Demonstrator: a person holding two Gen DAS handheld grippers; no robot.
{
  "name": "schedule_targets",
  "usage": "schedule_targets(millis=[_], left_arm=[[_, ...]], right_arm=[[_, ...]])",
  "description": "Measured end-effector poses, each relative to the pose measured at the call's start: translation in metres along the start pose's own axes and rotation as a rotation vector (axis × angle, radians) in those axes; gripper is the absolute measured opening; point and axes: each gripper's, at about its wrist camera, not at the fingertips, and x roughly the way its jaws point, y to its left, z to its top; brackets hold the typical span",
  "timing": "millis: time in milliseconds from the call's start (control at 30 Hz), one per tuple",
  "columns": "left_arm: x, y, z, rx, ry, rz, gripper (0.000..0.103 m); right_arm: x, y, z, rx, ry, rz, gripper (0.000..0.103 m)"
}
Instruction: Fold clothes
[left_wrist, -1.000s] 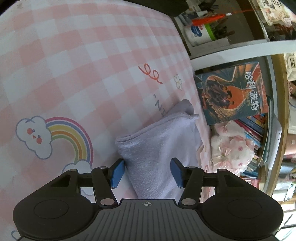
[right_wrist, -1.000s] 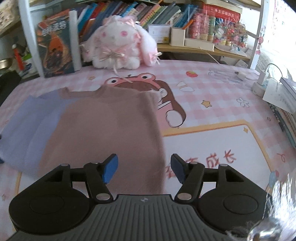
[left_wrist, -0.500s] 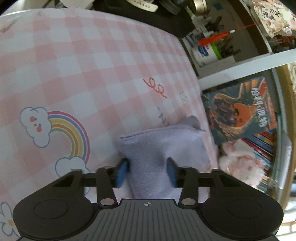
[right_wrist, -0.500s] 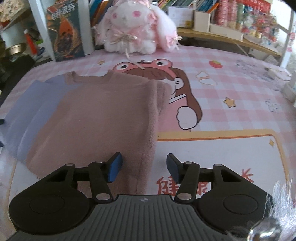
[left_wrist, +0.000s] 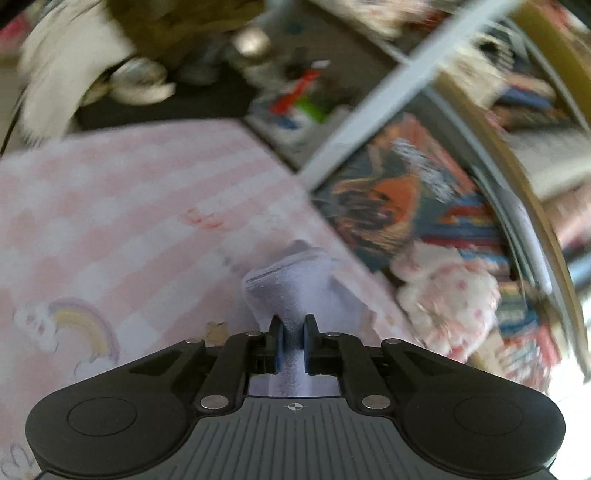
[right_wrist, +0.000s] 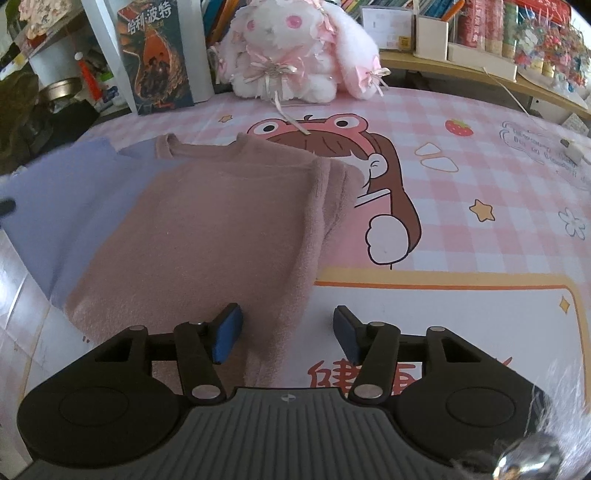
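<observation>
Pink checked tablecloth (right_wrist: 461, 155): left gripper (left_wrist: 293, 338), just closed, pinches fuzzy lilac sleeve (left_wrist: 291, 284); right gripper (right_wrist: 286, 334), spread, straddles pink sweater's (right_wrist: 221, 229) edge.

Blurred view: the left gripper (left_wrist: 293, 334) has just closed, pinching lavender cloth (left_wrist: 288, 291) between its blue pads; beyond the fingers, a pink checked tablecloth (left_wrist: 129, 206)

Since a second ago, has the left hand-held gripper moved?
Yes. The left hand-held gripper, its jaws just closed on the lavender sleeve, has pulled back from the rainbow print, which looks smaller.
</observation>
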Motion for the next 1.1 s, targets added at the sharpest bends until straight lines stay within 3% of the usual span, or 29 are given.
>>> schedule_targets(millis=[167, 667, 833, 967, 1100], left_arm=[[0.01, 0.023, -0.001, -0.08, 0.048, 0.04, 0.026], [0.047, 0.049, -0.001, -0.201, 0.128, 0.022, 0.032], [0.05, 0.051, 0.001, -0.198, 0.127, -0.011, 0.029], [0.052, 0.052, 0.002, -0.132, 0.132, 0.0, 0.011], [0.047, 0.058, 0.007, -0.142, 0.118, -0.003, 0.009]], right_arm=[[0.0, 0.001, 0.001, 0.001, -0.002, -0.002, 0.053], [0.0, 0.002, -0.001, 0.019, -0.006, -0.011, 0.053], [-0.001, 0.003, -0.001, 0.033, -0.008, -0.02, 0.053], [-0.001, 0.004, -0.002, 0.047, -0.012, -0.029, 0.053], [-0.002, 0.007, -0.002, 0.051, -0.01, -0.023, 0.053]])
